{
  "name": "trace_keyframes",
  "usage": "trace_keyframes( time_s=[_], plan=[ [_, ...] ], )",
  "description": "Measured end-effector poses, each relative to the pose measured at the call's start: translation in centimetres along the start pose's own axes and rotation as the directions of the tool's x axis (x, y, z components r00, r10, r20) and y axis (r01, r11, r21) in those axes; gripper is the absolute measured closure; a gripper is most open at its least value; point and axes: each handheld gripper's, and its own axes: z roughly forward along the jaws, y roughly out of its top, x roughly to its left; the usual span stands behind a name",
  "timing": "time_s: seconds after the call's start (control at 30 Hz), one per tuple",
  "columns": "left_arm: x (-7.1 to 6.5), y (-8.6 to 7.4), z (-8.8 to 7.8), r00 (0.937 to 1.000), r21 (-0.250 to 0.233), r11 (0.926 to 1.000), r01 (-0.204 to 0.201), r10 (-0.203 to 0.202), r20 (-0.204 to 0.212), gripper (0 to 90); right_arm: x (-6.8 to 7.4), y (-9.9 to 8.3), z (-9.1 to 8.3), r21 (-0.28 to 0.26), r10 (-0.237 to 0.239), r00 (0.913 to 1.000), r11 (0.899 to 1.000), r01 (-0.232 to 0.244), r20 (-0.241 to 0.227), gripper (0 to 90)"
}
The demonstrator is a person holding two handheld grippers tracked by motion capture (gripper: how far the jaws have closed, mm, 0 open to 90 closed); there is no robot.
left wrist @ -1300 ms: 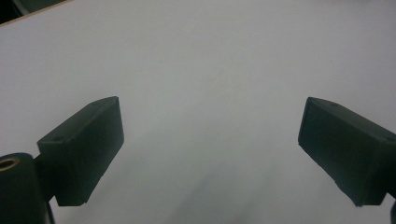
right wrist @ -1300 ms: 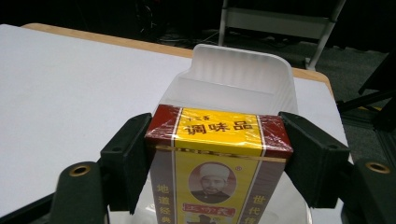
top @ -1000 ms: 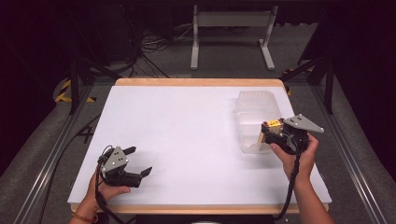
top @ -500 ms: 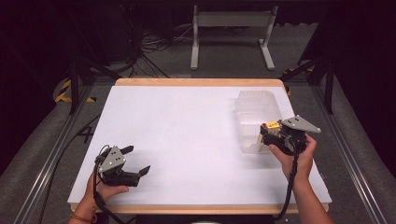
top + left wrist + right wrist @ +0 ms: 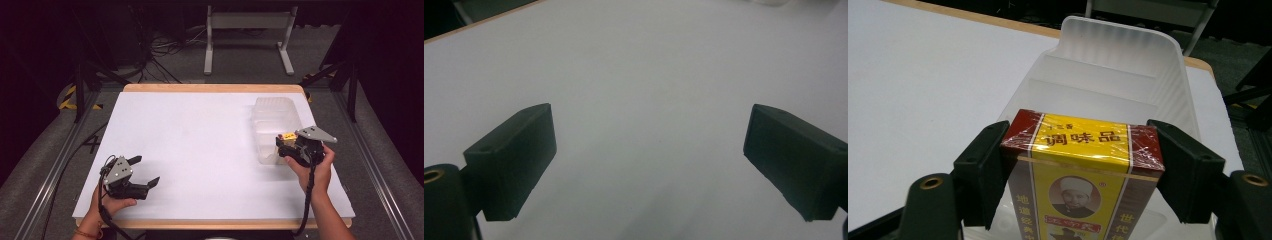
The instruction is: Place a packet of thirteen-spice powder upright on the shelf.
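My right gripper (image 5: 281, 147) is shut on a yellow and dark red seasoning box (image 5: 1083, 160), with printed characters and a small portrait on its face. It holds the box over the near end of a clear plastic bin (image 5: 274, 120) at the table's right side. In the right gripper view the two black jaws press the box's sides, and the bin (image 5: 1118, 75) stretches away behind it. My left gripper (image 5: 145, 172) rests near the table's front left corner, open, jaws wide apart with nothing between them. Its fingers (image 5: 514, 160) hover over bare white tabletop.
The white table (image 5: 190, 140) has a wooden edge at the back and front. Beyond it stand a grey metal frame (image 5: 247, 30), loose cables on the floor (image 5: 165, 47) and rails along both sides.
The right gripper has drifted slightly down and toward the table's front with the box. The left gripper has slid a little nearer the front edge.
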Motion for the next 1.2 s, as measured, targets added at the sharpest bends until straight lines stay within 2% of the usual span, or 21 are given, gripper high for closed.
trace_keyframes(
  time_s=[0.87, 1.2],
  plan=[
    [0.20, -0.08, -0.08, 1.0000, -0.003, 1.0000, 0.005, -0.005, -0.007, 7.2, -0.17, -0.04, 0.13, 0.004, -0.008, 0.9998, 1.000, 0.008, -0.019, 28.7],
    [0.28, -0.04, -0.20, 0.9999, -0.010, 0.9999, 0.011, -0.011, -0.003, 7.2, -0.47, 0.18, -0.05, 0.023, -0.012, 0.9994, 1.000, 0.013, -0.031, 28.4]
  ],
)
